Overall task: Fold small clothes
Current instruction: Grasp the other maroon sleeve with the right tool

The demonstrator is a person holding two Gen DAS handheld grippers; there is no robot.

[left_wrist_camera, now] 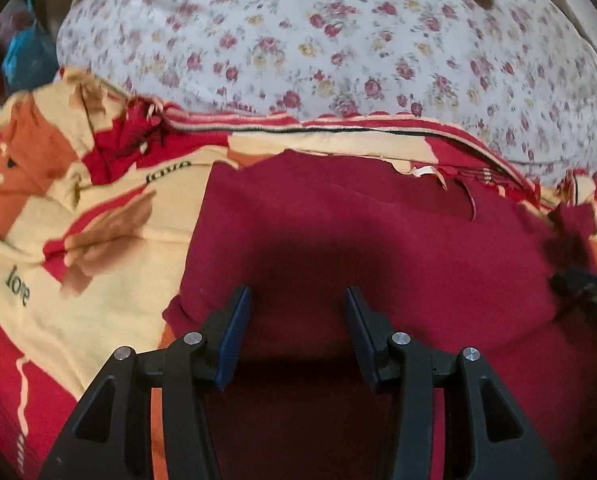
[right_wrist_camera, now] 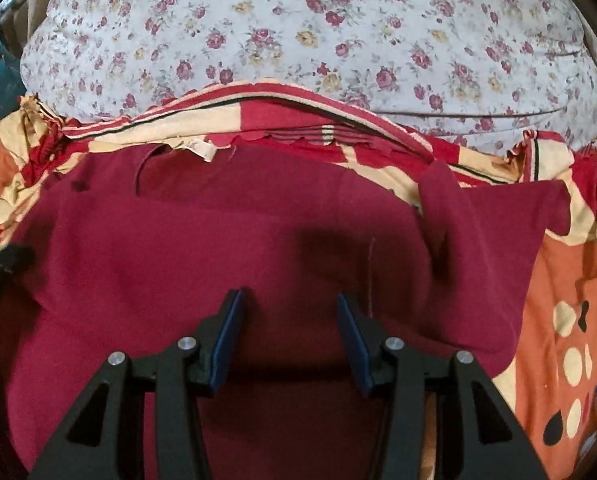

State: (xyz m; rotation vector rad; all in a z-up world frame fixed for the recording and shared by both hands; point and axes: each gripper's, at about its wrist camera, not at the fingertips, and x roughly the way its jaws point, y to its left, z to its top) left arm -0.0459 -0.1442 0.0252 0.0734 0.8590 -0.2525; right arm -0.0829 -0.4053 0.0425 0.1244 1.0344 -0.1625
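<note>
Left claw (left_wrist_camera: 298, 300), right claw (right_wrist_camera: 290, 304): both gaping, empty, above maroon garment (right_wrist_camera: 226, 240) spread on patterned bedspread (left_wrist_camera: 98, 240).

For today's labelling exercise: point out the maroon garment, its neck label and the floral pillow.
maroon garment (right_wrist_camera: 178, 240): right wrist view, flat middle of its cloth.
neck label (right_wrist_camera: 202, 149): right wrist view, pale tag at the neckline.
floral pillow (left_wrist_camera: 338, 40): left wrist view, middle of its printed cover.

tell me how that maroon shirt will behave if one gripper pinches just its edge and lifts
The maroon shirt lies limp with soft wrinkles and a flopped sleeve, so it would likely drape and sag rather than hold shape. It looks like thin knit, probably light. It may drag on the patterned blanket beneath rather than slide freely.
</note>
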